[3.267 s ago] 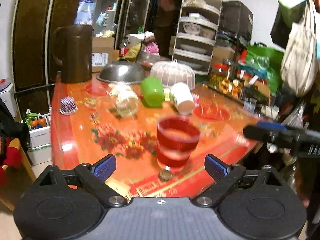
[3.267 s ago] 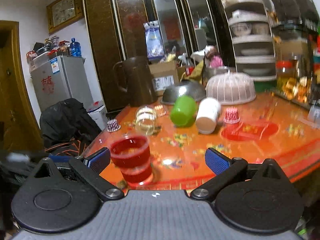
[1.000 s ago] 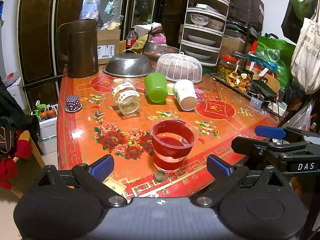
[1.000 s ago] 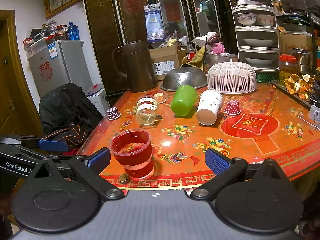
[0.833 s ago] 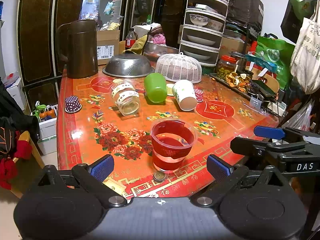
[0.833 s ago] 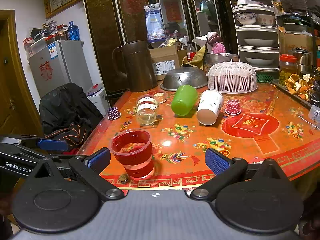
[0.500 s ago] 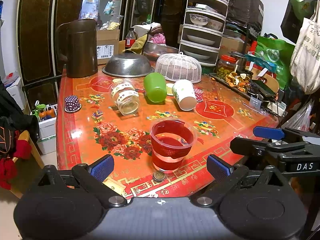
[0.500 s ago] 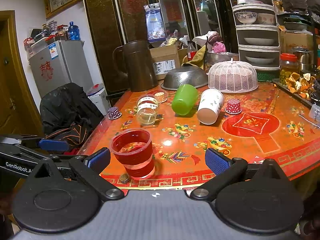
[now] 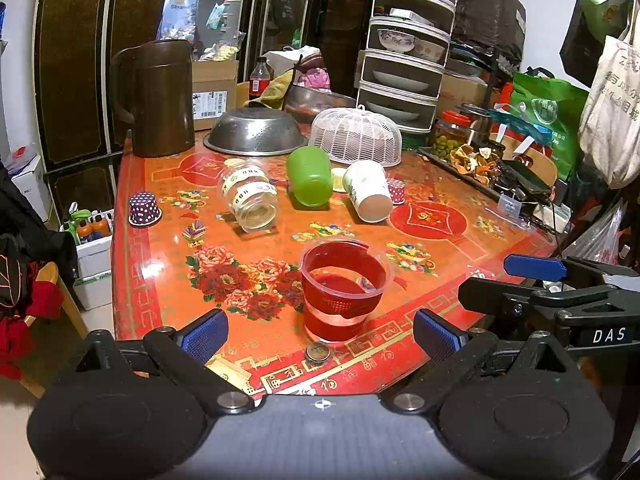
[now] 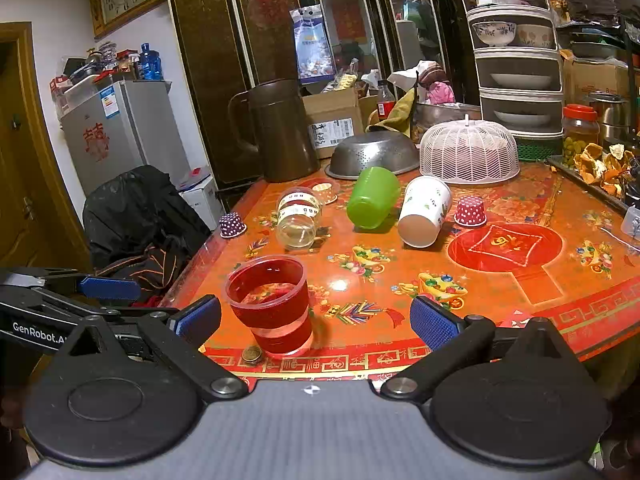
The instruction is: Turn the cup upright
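Observation:
A red see-through cup (image 9: 343, 289) stands upright near the table's front edge, also in the right wrist view (image 10: 273, 305). Behind it lie on their sides a glass jar (image 9: 250, 199), a green cup (image 9: 309, 176) and a white paper cup (image 9: 368, 191); the right wrist view shows them too: jar (image 10: 298, 216), green cup (image 10: 373, 197), paper cup (image 10: 425, 211). My left gripper (image 9: 320, 330) is open and empty, just before the red cup. My right gripper (image 10: 316, 318) is open and empty, the red cup by its left finger.
A coin (image 9: 317, 351) lies at the red cup's foot. A brown pitcher (image 9: 158, 98), steel colander (image 9: 256, 132) and white mesh cover (image 9: 356, 136) stand at the back. Small dotted paper cups (image 9: 144, 209) (image 10: 468, 211) sit on the red patterned table (image 9: 432, 240). Clutter lines the right edge.
Almost nothing has moved in the last second. Since 3.3 s ago both grippers have drawn back slightly from the red cup and the views have steadied.

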`<state>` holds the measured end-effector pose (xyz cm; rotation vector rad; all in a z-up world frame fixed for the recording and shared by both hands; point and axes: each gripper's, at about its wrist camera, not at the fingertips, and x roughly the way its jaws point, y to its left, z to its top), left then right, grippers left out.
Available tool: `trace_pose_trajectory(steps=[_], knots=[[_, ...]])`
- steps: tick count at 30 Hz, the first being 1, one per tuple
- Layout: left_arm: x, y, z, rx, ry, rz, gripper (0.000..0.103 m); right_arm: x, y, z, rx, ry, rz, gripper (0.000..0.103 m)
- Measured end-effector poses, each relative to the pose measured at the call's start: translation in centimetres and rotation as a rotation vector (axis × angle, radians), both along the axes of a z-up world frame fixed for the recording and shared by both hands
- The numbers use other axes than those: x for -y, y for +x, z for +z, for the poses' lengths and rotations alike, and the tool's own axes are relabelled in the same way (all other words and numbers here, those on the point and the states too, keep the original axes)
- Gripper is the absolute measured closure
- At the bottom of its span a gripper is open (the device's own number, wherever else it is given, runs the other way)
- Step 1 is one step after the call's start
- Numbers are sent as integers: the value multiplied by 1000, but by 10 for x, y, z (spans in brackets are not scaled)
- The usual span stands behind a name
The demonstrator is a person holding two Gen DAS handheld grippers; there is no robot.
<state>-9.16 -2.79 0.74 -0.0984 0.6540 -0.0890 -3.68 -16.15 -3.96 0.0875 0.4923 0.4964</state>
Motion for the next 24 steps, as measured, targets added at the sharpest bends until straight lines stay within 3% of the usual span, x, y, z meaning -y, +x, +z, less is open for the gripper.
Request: trace_pose_trajectory(steps=[24], knots=[[0, 0, 0, 2, -2, -2, 3, -1, 0, -3, -6, 2, 6, 1]])
